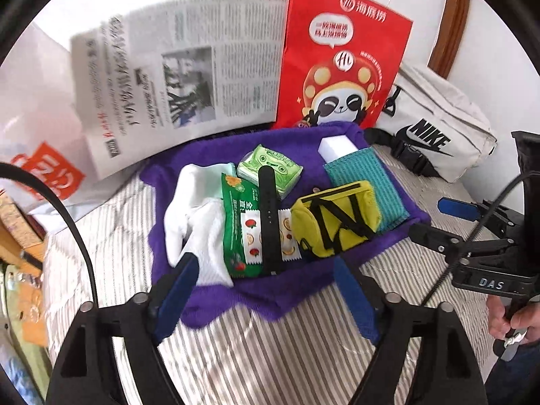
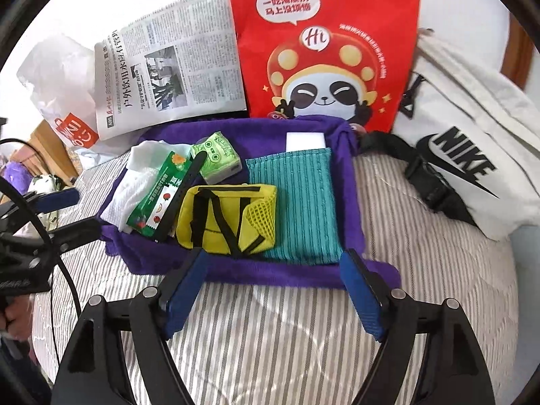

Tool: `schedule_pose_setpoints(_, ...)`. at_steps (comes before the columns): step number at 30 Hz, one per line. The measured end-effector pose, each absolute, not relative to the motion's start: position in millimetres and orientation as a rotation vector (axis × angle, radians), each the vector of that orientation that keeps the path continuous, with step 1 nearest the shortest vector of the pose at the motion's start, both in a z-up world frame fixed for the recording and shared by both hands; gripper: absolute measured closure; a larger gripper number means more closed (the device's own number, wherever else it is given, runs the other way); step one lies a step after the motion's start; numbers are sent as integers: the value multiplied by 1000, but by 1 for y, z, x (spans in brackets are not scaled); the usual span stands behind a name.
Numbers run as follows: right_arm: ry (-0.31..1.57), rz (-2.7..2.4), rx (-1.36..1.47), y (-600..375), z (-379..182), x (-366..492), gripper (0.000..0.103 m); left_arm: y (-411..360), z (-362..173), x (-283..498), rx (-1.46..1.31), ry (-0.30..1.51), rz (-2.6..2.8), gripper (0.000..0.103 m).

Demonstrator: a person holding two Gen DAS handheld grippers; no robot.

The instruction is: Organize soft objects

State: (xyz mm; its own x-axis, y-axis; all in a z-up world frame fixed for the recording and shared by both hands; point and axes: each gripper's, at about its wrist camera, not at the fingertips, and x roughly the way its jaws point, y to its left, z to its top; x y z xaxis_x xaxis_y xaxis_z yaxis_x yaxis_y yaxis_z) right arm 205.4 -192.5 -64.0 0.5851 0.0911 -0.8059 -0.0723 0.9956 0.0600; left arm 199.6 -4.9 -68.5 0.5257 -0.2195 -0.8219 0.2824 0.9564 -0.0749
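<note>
A purple towel (image 1: pixel 270 290) (image 2: pixel 297 271) lies spread on the striped bed. On it lie a white cloth (image 1: pixel 199 222) (image 2: pixel 130 189), a green snack packet (image 1: pixel 241 233) (image 2: pixel 158 195), a black strap (image 1: pixel 268 216) (image 2: pixel 184 189), a green tissue pack (image 1: pixel 270 167) (image 2: pixel 219 160), a yellow pouch with black straps (image 1: pixel 332 219) (image 2: pixel 226 221), a teal cloth (image 1: pixel 368 175) (image 2: pixel 300 202) and a white block (image 1: pixel 335 146) (image 2: pixel 305 141). My left gripper (image 1: pixel 264 260) hovers open over the towel's near edge, nothing between its blue pads. My right gripper (image 2: pixel 276 254) stands open at the near edge below the pouch, also holding nothing.
A red paper bag (image 1: pixel 337 54) (image 2: pixel 324 40), a newspaper (image 1: pixel 175 77) (image 2: pixel 168 74) and a white plastic bag (image 1: pixel 37 128) (image 2: pixel 64 94) stand behind the towel. A white Nike bag (image 1: pixel 435 128) (image 2: pixel 472 155) lies at right. Striped bedding (image 1: pixel 287 354) (image 2: pixel 287 337) surrounds the towel. A hand (image 1: pixel 516 317) holds the right gripper's handle.
</note>
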Motion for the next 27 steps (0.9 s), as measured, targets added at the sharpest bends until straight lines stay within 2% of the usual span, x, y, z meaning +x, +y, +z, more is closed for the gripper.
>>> schedule_pose_setpoints(7, 919, 39, 34, -191, -48, 172, 11, -8, -50, 153, 60, 938, -257, 19)
schedule_pose_setpoints(9, 907, 23, 30, -190, -42, 161, 5, -8, -45, 138, 60, 923, -236, 19)
schedule_pose_setpoints(13, 889, 2, 35, -191, -30, 142, 2, -6, -37, 116, 29, 908, -210, 17)
schedule_pose_setpoints(19, 868, -22, 3, -186, -21, 110, 1, -5, -26, 87, -4, 876, -146, 12)
schedule_pose_setpoints(27, 857, -14, 3, -187, -19, 84, 1, -12, -29, 65, -2, 879, -130, 12)
